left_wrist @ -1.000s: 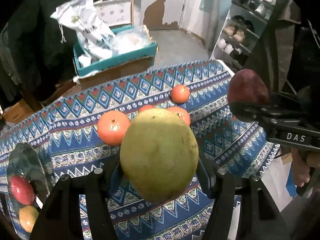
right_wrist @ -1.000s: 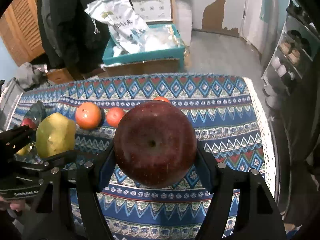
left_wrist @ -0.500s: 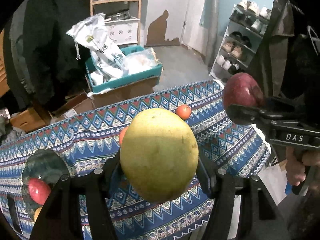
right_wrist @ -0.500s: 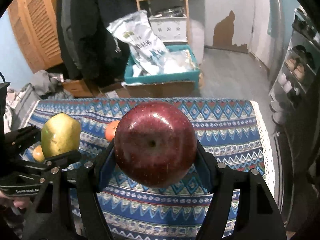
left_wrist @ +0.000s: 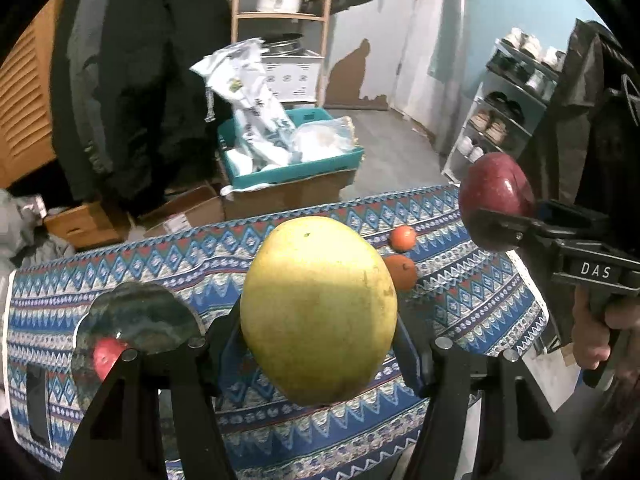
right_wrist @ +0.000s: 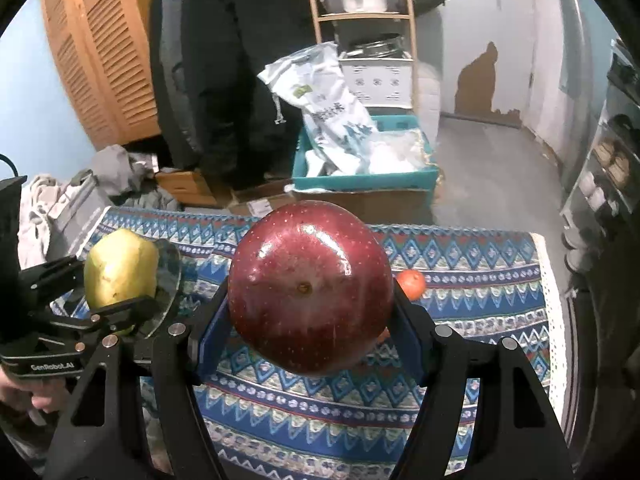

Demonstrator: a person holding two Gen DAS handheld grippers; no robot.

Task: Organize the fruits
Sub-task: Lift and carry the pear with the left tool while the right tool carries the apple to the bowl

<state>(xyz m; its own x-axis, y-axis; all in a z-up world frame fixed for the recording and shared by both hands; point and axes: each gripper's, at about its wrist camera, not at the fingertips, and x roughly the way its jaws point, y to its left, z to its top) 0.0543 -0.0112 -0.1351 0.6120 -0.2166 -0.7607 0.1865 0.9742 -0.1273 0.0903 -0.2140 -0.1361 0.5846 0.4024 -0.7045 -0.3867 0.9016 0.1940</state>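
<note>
My left gripper [left_wrist: 318,332] is shut on a large yellow-green pear [left_wrist: 318,308] and holds it high above the table; the pear also shows in the right wrist view [right_wrist: 120,274]. My right gripper [right_wrist: 310,320] is shut on a dark red apple [right_wrist: 310,294], also held high; the apple shows at the right of the left wrist view [left_wrist: 496,196]. A glass plate [left_wrist: 140,316] at the table's left holds a red fruit [left_wrist: 106,356]. Two oranges [left_wrist: 402,238] [left_wrist: 400,272] lie on the cloth behind the pear.
The table has a blue patterned cloth [left_wrist: 460,288] with a white lace edge at the right. Behind it stand a teal crate of bags [left_wrist: 288,156] on cardboard boxes, a wooden shelf [left_wrist: 280,16], and a shoe rack [left_wrist: 508,104] at the right.
Both grippers have risen and tilted up with their fruit; the table looks farther away. The plate now sits nearer the middle left of the left wrist view.
</note>
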